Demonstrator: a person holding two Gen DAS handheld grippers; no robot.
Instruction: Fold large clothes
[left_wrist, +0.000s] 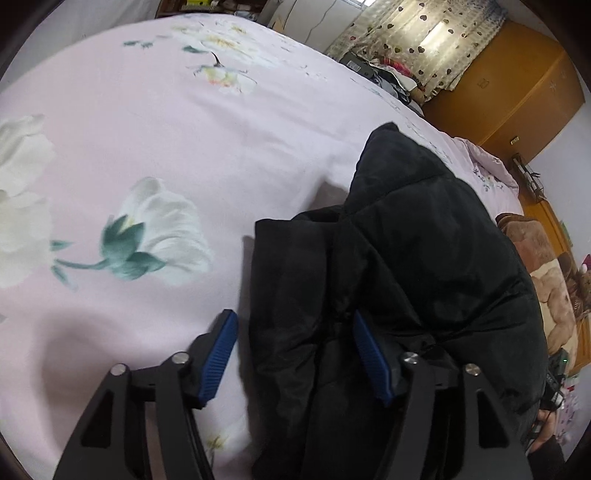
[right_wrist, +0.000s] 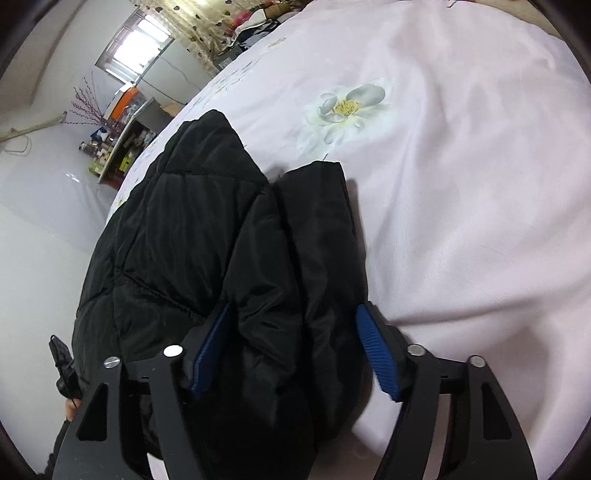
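Item: black padded jacket (left_wrist: 424, 258), quilted, lying in a folded bundle on a bed covered by a pale pink sheet (left_wrist: 184, 147) printed with white flowers. The bundle sits at the near edge of the bed, in front of the person holding the tools. Its long axis runs from that near edge out across the mattress toward the far side. The far end tapers to a raised, rounded corner pointing away from the person. A narrower folded panel, possibly a sleeve, lies along one side, parallel to the long axis, and ends in a squared-off edge short of the tapered corner.

Left gripper (left_wrist: 293, 358): jaws spread wide, blue ribbed pads (left_wrist: 221, 354) clear of the fabric. One pad hangs over bare sheet just beside the jacket's edge; the other sits over the jacket itself. The jacket's side fold lies between the two pads, with no pad pressing it.

Right gripper (right_wrist: 295, 347): jaws likewise spread wide, with the narrow panel of the jacket (right_wrist: 221, 240) lying between the pads. One pad stands at a crease in the quilting; whether it touches the cloth cannot be told. The other stands free at the jacket's outer edge, above the sheet (right_wrist: 461, 184).

Surroundings: wooden wardrobe (left_wrist: 517, 85) and a heart-patterned curtain (left_wrist: 417, 37) beyond the far side of the bed.
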